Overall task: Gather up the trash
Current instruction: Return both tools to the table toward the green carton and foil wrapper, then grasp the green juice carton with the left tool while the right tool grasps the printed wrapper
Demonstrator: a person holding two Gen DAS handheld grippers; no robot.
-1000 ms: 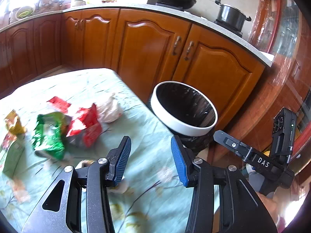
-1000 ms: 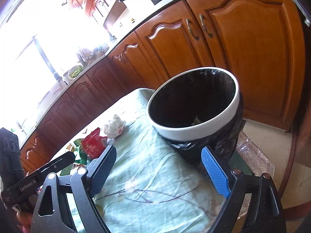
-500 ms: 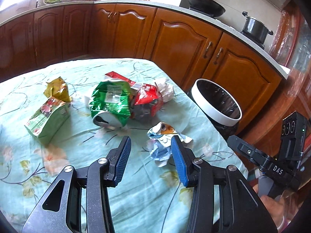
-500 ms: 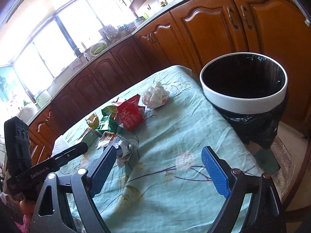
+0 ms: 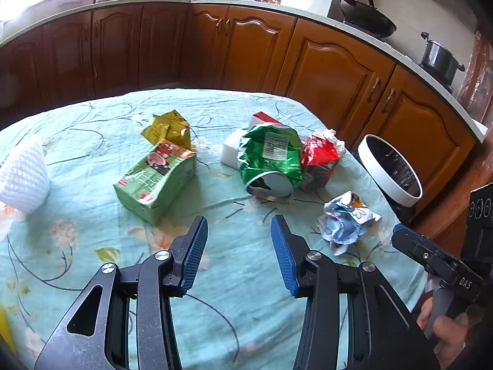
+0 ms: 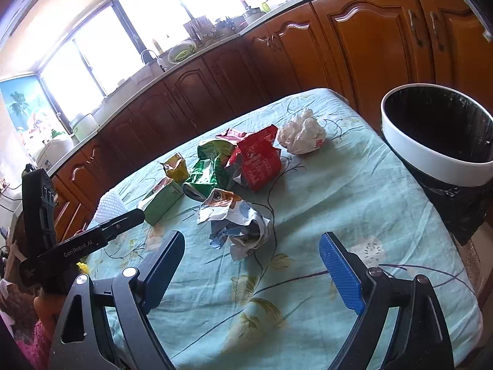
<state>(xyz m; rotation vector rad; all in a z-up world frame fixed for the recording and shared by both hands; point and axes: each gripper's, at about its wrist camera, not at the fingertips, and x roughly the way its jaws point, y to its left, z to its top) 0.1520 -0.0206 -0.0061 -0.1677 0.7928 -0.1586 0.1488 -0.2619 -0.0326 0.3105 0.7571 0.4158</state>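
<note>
Trash lies on the floral tablecloth (image 5: 92,231): a green carton (image 5: 157,178), a yellow wrapper (image 5: 169,129), a green bag (image 5: 271,157), a red bag (image 5: 320,154), a crumpled printed paper (image 5: 348,219) and white foam netting (image 5: 21,175). My left gripper (image 5: 238,246) is open and empty above the cloth, short of the green bag. My right gripper (image 6: 252,262) is open and empty just short of the crumpled printed paper (image 6: 237,222). A crumpled white paper (image 6: 302,135) lies beyond the red bag (image 6: 258,160). The white-rimmed bin (image 6: 431,166) with a black liner stands past the table's right edge.
Wooden cabinets (image 5: 332,71) and a counter run behind the table, with a wok (image 5: 363,15) and a pot (image 5: 440,58) on the stove. The bin also shows in the left wrist view (image 5: 388,166). The table edge drops off beside the bin.
Both grippers have swung left and pulled back from the bin toward the table's middle. More of the trash pile has come into view. Both stay open and empty.
</note>
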